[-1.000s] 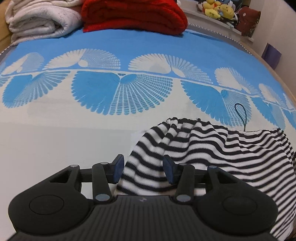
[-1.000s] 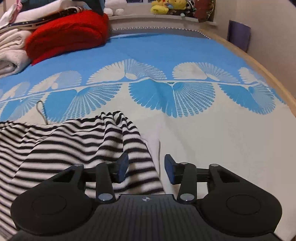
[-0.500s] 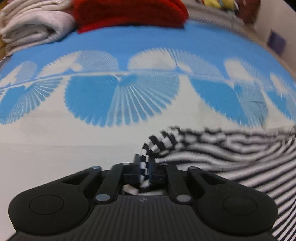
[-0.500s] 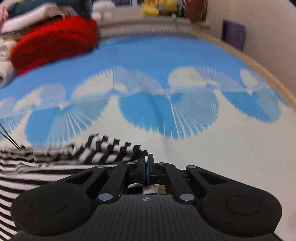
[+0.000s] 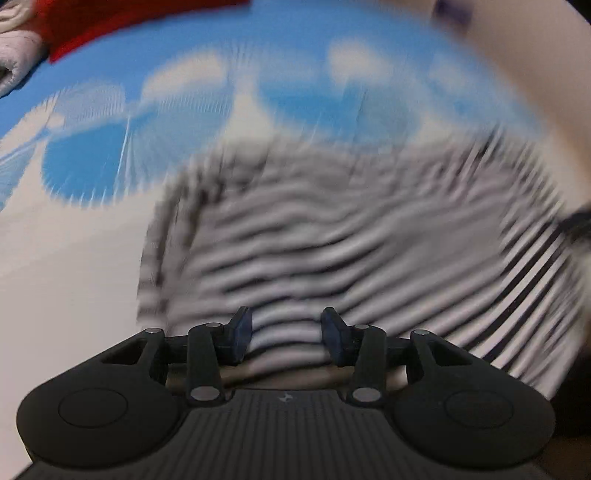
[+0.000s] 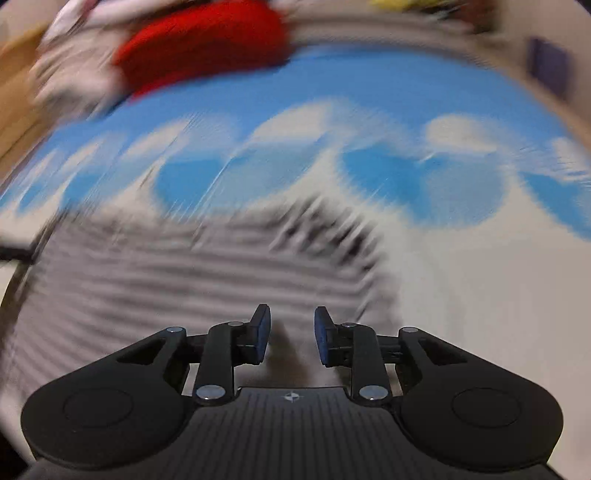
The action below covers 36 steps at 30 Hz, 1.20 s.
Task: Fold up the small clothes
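Striped garment [image 5: 332, 240]: flat on blue-white sheet [image 5: 92, 266], blurred. Left gripper [image 5: 286, 338], right gripper [image 6: 291, 338]: jaws just parted, apart, holding nothing.

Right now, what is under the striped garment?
The striped garment lies on the blue-and-white patterned bedsheet, which shows around its far and left edges. The left gripper and right gripper, jaws just reopened, hover open over it. Anything beneath the cloth itself is covered.

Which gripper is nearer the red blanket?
Right, judging by view size. The right gripper faces the red blanket; the left gripper sees it off to one side.
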Each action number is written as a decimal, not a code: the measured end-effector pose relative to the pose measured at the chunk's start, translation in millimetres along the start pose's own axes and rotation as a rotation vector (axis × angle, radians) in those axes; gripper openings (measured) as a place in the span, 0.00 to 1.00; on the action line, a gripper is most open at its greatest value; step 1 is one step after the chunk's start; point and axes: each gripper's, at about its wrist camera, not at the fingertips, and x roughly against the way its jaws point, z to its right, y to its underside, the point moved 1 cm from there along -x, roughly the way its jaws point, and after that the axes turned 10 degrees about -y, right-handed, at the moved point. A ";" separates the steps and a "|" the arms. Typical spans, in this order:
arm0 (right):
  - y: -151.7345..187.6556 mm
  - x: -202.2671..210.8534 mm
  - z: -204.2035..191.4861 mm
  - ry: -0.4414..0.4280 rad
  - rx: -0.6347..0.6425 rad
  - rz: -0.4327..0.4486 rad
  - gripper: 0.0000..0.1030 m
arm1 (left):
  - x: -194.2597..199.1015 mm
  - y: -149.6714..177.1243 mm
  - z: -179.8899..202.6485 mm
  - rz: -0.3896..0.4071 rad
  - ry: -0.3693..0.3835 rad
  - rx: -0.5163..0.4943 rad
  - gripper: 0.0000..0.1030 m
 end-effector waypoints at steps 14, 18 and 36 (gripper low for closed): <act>62.1 20.2 -25.8 0.034 0.177 -0.232 0.26 | 37.0 30.4 27.8 -0.015 0.015 -0.130 0.46; 61.5 30.4 -9.9 0.063 0.050 -0.212 0.27 | 38.9 45.0 18.3 -0.068 0.032 -0.094 0.46; 64.8 153.8 -75.2 0.208 -0.129 0.356 0.45 | 153.0 101.6 16.9 0.270 -0.186 0.308 0.28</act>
